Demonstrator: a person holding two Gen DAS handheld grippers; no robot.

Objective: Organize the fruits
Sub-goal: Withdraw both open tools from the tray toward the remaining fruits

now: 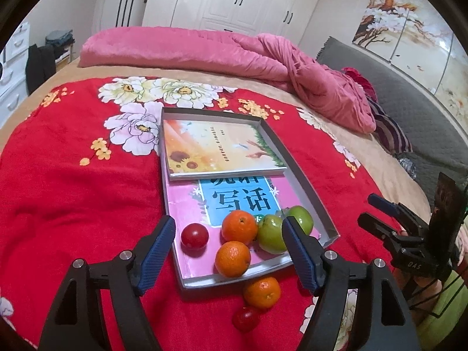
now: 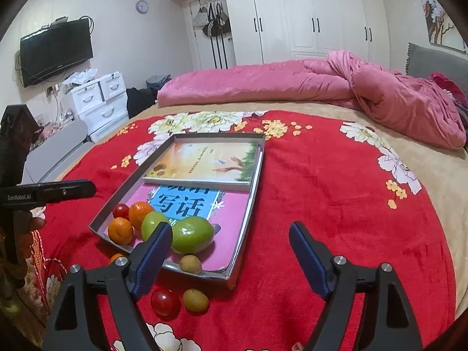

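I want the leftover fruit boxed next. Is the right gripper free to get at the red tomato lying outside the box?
Probably yes: the right gripper is open and empty, and the red tomato lies uncovered on the blanket just below its left finger.

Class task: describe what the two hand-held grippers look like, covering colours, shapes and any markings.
Each hand-held gripper, left and right, has black angular arms with silver round bolts and two fingers faced with ribbed blue pads. From the right wrist view, the left one's black body carries white "GenRobot.AI" lettering.

place: home bedroom | evidence: bed (image 2: 321,204); wardrobe (image 2: 307,14); probably wall TV (image 2: 55,52)
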